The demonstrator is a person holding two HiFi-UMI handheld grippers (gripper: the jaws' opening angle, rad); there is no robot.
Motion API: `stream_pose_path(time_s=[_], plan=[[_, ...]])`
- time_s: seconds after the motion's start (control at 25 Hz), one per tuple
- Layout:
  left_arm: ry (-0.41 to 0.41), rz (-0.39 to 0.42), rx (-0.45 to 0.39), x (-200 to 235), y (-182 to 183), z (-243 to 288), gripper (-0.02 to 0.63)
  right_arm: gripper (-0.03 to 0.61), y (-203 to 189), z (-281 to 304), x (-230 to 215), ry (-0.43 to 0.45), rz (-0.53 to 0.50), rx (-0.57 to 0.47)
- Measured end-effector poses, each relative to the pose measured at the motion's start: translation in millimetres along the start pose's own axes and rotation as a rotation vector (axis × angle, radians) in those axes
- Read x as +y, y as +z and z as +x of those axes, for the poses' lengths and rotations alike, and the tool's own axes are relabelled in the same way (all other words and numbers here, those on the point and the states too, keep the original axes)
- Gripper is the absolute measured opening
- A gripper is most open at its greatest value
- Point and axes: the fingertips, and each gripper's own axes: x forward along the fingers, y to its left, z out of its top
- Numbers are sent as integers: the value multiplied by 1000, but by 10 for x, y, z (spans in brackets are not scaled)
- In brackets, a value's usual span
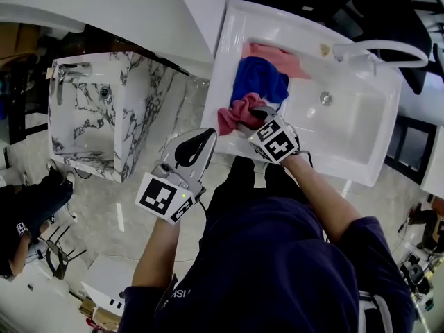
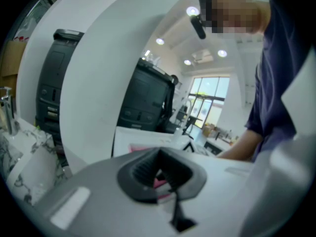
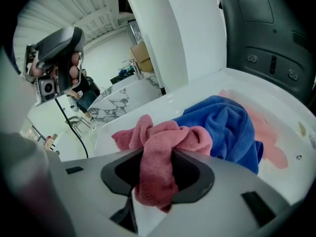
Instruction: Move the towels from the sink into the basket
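A rose towel (image 1: 232, 115) lies bunched at the front left rim of the white sink (image 1: 229, 47). My right gripper (image 1: 251, 116) is shut on it; in the right gripper view a fold of the rose towel (image 3: 163, 142) is pinched between the jaws of the right gripper (image 3: 158, 169). Behind it lie a blue towel (image 1: 260, 78) and a pale pink towel (image 1: 281, 57). My left gripper (image 1: 196, 144) hangs outside the sink's left front corner, shut and empty; the left gripper (image 2: 160, 174) has its jaws together. No basket is in view.
The faucet (image 1: 378, 50) arches over the sink's far right, with the drain (image 1: 325, 98) below it. A marble-patterned sink unit (image 1: 90, 116) stands to the left on the pale floor. A person (image 1: 28, 210) is at the left edge.
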Motion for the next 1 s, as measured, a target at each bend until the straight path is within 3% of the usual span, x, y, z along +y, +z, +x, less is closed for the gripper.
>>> stream_pose_path(time_s=[0.32,1.0], plan=[[-5,7,12,-27,-49,34,2,103,26,-46,42,22,-5,-23],[-51,40,-2,-117,88,230,2,84,315,-577,-78,7,39,-173]])
